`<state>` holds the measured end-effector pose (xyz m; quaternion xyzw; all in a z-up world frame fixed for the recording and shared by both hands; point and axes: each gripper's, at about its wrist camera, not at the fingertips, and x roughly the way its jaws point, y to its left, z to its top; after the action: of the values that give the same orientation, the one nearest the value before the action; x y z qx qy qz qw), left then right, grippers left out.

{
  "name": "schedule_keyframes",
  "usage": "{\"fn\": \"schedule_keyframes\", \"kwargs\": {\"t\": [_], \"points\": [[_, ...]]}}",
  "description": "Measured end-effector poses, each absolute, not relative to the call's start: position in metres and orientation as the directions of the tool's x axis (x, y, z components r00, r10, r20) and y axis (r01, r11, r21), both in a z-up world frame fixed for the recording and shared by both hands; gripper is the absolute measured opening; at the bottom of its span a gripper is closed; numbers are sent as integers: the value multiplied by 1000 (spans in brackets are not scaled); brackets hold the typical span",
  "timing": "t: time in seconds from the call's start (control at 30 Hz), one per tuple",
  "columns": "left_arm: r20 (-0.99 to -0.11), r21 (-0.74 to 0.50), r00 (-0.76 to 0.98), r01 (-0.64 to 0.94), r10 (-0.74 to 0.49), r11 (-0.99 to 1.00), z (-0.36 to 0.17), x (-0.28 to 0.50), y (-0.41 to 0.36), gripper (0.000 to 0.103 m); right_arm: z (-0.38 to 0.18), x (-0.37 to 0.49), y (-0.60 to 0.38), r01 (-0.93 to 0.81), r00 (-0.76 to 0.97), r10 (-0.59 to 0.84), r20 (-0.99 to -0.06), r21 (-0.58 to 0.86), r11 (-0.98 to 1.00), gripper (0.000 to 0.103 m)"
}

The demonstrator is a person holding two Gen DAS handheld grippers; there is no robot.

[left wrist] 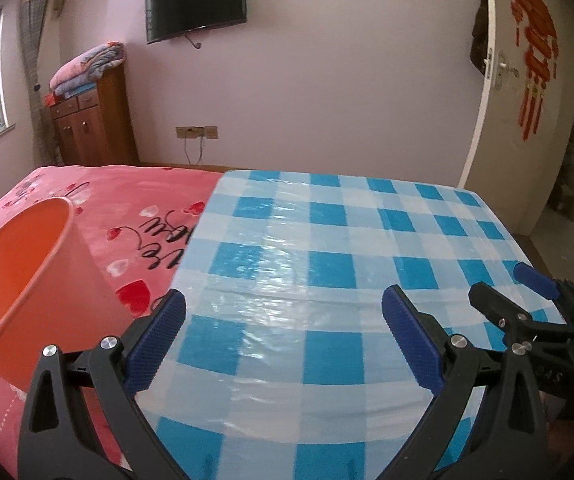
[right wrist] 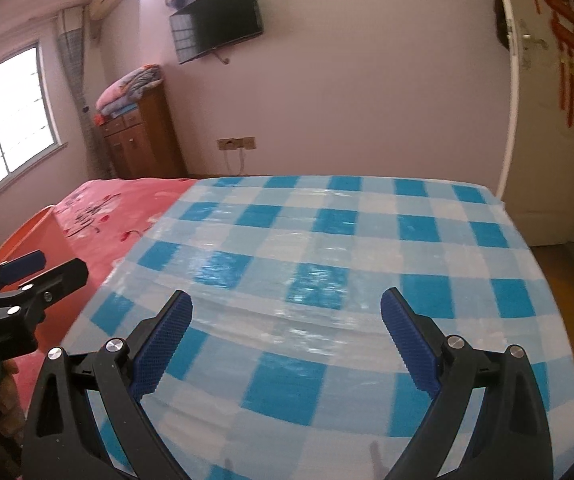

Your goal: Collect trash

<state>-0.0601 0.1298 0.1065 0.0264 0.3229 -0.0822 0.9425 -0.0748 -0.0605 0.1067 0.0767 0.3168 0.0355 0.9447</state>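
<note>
No trash in sight on the blue-and-white checked plastic surface (left wrist: 327,264) — only the round orange plastic bin (left wrist: 19,264), resting on the pink heart-print bed (left wrist: 135,216). Nearer the left claw (left wrist: 283,316), just off its left finger; well apart from the right claw (right wrist: 287,320). Both claws spread wide, empty.

Right gripper (right wrist: 287,316) jaws spread wide above blue checked tablecloth (right wrist: 327,264), left gripper (right wrist: 47,268) and orange bin (right wrist: 35,236) at left edge.
</note>
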Motion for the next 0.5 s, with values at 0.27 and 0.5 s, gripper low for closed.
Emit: {"fn": "schedule_keyframes", "kwargs": {"t": [0.27, 0.5], "points": [[-636, 16, 754, 223, -162, 975, 93, -56, 90, 99, 98, -81, -98, 67, 810, 35, -585, 151, 986, 94], [-657, 28, 732, 261, -178, 965, 79, -51, 54, 99, 88, -83, -122, 120, 807, -12, -590, 143, 982, 94]]}}
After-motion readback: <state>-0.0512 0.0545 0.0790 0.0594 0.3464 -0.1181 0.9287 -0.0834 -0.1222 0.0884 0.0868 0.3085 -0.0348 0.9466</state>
